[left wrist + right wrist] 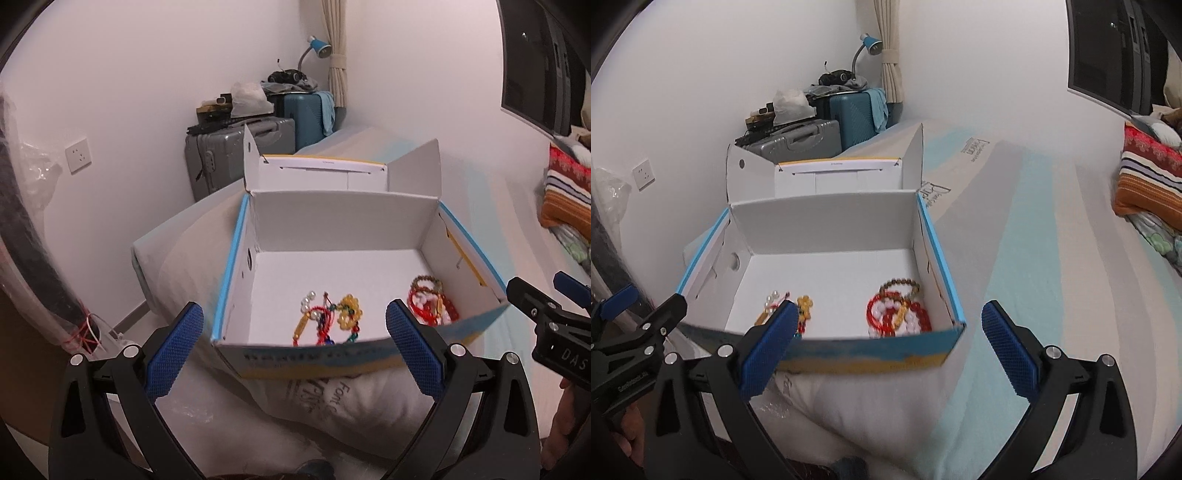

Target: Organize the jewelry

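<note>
Both the left gripper (pixel 294 343) and right gripper (pixel 888 338) gape wide, empty, just short of the open box (pixel 236 254). Bracelets (pixel 899 314) lie inside. Only the right wrist view shows bare bed (pixel 1052 258) beyond its right finger.

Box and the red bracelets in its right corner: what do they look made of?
The box looks like thin white cardboard with a printed blue and yellow outside: folded flaps, creased edges. The red bracelets look like glossy round beads, glass or plastic, I can't tell which, mixed with white ones and a gold-coloured piece.

White, blue-edged box (pixel 827 229); red, white, yellow bead bracelets (pixel 897 314).
</note>
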The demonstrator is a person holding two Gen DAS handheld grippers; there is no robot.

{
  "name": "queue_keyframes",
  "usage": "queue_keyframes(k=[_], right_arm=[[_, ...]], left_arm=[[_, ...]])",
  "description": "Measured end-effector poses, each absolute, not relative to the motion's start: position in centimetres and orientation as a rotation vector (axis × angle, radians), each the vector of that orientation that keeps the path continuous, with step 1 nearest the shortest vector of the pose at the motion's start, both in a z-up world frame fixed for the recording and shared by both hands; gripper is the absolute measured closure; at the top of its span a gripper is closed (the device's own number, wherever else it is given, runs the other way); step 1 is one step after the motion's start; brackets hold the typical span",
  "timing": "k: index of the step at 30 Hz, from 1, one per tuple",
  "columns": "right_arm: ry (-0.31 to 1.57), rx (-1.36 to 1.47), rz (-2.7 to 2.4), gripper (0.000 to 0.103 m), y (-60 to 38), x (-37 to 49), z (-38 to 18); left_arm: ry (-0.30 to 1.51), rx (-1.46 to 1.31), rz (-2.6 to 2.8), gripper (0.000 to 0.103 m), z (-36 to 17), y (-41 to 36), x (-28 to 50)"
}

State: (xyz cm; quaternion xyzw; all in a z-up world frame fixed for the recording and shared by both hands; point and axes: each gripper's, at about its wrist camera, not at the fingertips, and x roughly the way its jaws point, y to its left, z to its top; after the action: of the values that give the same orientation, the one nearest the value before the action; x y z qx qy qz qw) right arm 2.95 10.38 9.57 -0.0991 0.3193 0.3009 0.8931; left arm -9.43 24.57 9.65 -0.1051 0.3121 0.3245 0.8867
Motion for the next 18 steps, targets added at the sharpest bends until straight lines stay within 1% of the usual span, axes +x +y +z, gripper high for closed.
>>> queue_keyframes(k=[18], right_arm=[[0.669,-0.227,0.607,0.007,9.83,2.35,8.69]], left_arm=[[0.687,-0.215,0.676,0.006,8.58,23.60,-9.21]])
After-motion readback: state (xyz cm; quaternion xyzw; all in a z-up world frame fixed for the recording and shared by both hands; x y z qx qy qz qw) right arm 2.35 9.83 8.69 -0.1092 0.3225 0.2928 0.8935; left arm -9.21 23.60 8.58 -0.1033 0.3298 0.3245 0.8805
